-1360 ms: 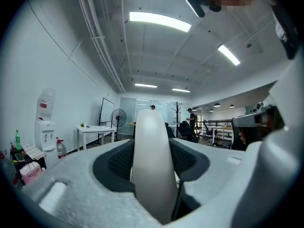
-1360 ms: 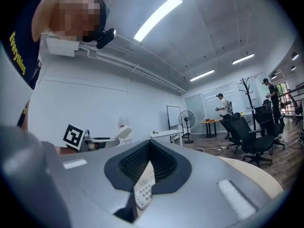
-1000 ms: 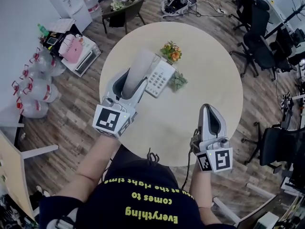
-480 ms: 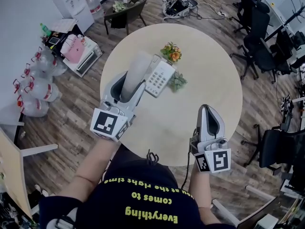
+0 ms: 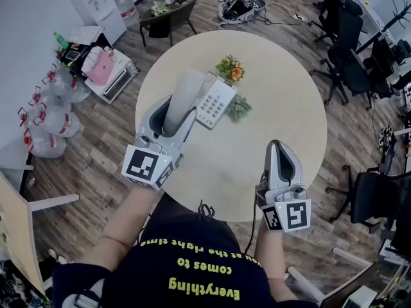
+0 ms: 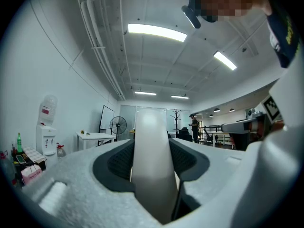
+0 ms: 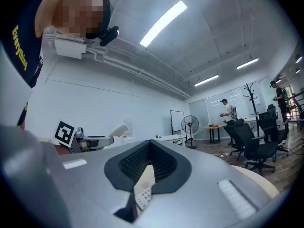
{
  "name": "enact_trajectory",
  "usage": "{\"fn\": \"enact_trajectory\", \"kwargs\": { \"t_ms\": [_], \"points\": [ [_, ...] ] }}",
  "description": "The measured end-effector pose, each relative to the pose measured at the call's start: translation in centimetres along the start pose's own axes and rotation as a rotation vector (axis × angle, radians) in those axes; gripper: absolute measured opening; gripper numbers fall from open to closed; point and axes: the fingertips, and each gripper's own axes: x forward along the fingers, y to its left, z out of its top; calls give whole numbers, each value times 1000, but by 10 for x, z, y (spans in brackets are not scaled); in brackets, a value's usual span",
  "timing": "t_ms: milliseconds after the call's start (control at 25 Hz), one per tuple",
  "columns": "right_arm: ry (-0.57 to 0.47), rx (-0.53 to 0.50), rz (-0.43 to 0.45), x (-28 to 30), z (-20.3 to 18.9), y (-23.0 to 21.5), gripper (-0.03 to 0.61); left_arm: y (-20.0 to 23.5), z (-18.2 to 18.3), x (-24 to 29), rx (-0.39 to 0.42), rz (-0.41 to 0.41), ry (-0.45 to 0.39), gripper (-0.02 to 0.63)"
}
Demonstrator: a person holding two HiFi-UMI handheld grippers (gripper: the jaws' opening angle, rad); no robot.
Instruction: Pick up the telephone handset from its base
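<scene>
From where I stood, the left gripper (image 5: 180,111) had its jaws clamped from either side on the long, pale grey plastic telephone handset (image 5: 186,85). The handset ran straight out along the jaws toward 12 o'clock, beside the left edge of the white push-button base (image 5: 216,103). Whether it had fully cleared the cradle I could not tell. The hold looked square and well down the shaft. To my mind the sound way on was a straight, level rise, with no twisting, so the far end would not catch the base or drag it. It would also pay to go gently in case a cord tugged the base across the tabletop. The right gripper (image 5: 280,147) hung at about 5 o'clock above the near rim, jaws shut together on nothing, well apart from the phone. It could have steadied the base if that began to slide. The round, pale wood tabletop (image 5: 289,88) carried little else. A small bunch of orange and yellow flowers (image 5: 230,69) sat just beyond the base at 12 o'clock, and a green leafy sprig (image 5: 241,110) lay beside it at 3 o'clock. Either was close enough to be knocked by a careless swing. Around the table ran a wood-plank floor (image 5: 103,127). Clear water bottles (image 5: 48,117) were clustered at 9 o'clock, a white water dispenser (image 5: 90,2) stood at 11 o'clock, and black office chairs (image 5: 350,50) were at 2 o'clock.
</scene>
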Motion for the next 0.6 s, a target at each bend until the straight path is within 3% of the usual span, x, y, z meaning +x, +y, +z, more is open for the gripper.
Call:
{"fn": "enact_trajectory", "kwargs": {
  "t_ms": [600],
  "points": [
    [5, -4, -16, 9, -4, 3, 11, 15, -11, 4, -15, 10, 34, 222]
  ]
}}
